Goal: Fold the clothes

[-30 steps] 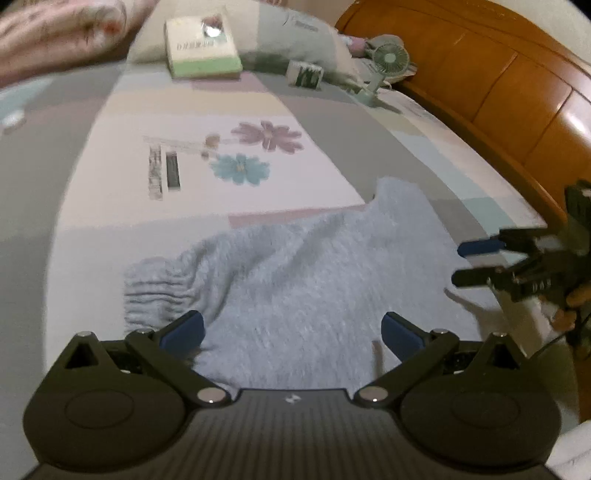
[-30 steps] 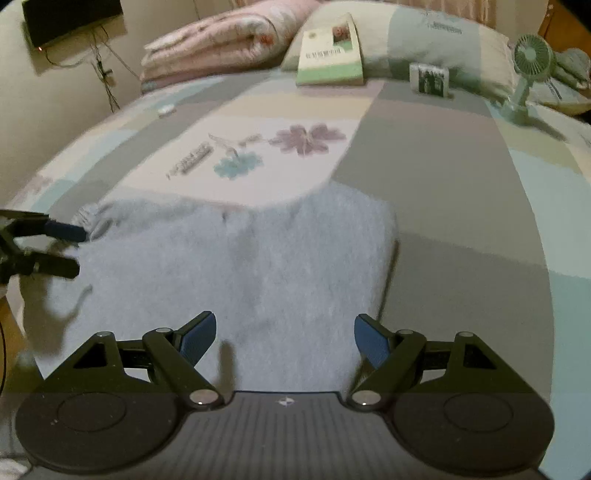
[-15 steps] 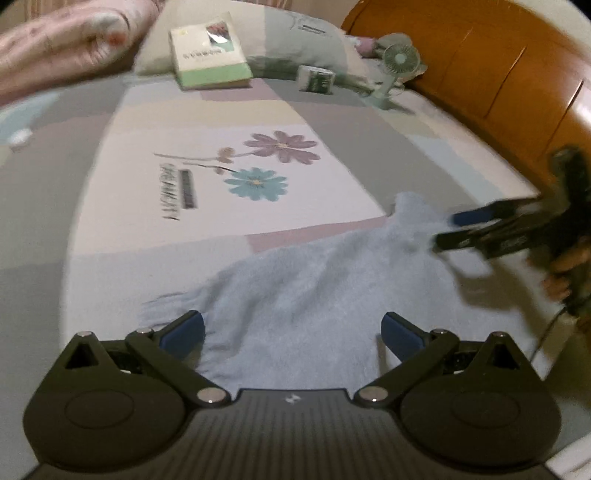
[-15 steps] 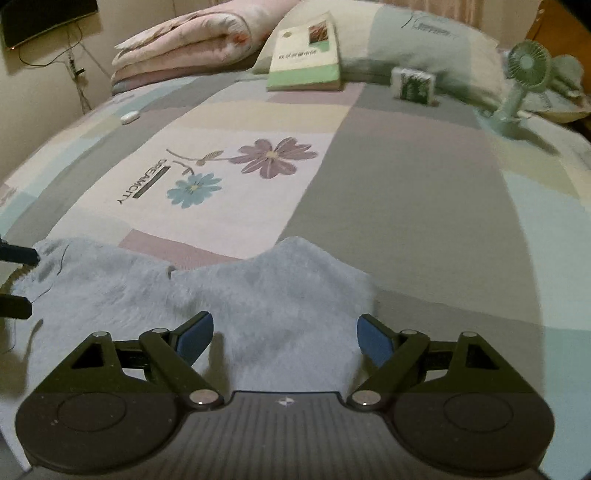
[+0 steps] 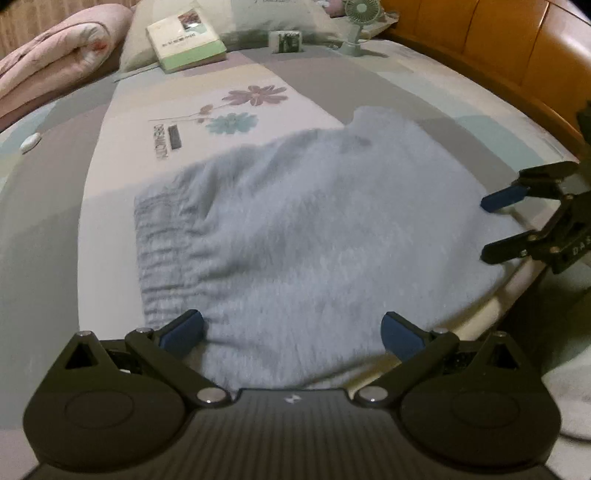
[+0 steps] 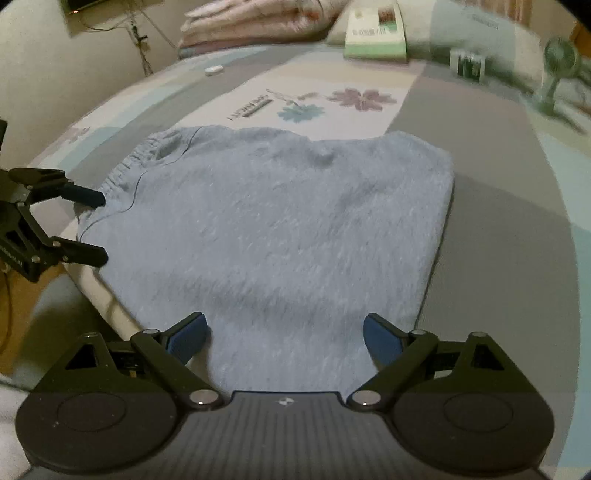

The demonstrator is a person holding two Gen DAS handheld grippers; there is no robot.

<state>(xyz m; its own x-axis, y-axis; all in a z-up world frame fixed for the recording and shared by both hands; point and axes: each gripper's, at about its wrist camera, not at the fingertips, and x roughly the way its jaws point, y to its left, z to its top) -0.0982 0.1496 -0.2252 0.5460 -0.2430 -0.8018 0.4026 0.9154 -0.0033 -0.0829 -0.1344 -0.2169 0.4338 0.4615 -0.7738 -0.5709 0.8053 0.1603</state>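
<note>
A fuzzy light-blue garment (image 5: 295, 229) (image 6: 280, 229) lies folded flat on the bed near its front edge, its gathered elastic waistband (image 5: 162, 251) at the left end. My left gripper (image 5: 291, 332) hovers over the waistband end, fingers wide apart, nothing between them. My right gripper (image 6: 284, 332) hangs above the opposite end, its jaws opening with only the cloth below, not pinched. Each gripper shows in the other's view: the right gripper (image 5: 491, 225) at the right edge, the left gripper (image 6: 99, 225) at the left edge, both spread.
A patchwork sheet (image 5: 258, 96) with flower print covers the bed. At its head lie a pillow with a book (image 5: 184, 44), a small box (image 5: 286, 40), a green desk fan (image 5: 356, 22) and a folded pink quilt (image 5: 55, 62). A wooden bedframe (image 5: 517, 55) runs along the right.
Both grippers pulled back toward the bed's front edge; the garment now fills more of each view and lies flatter. The right gripper's fingers spread a little wider.
</note>
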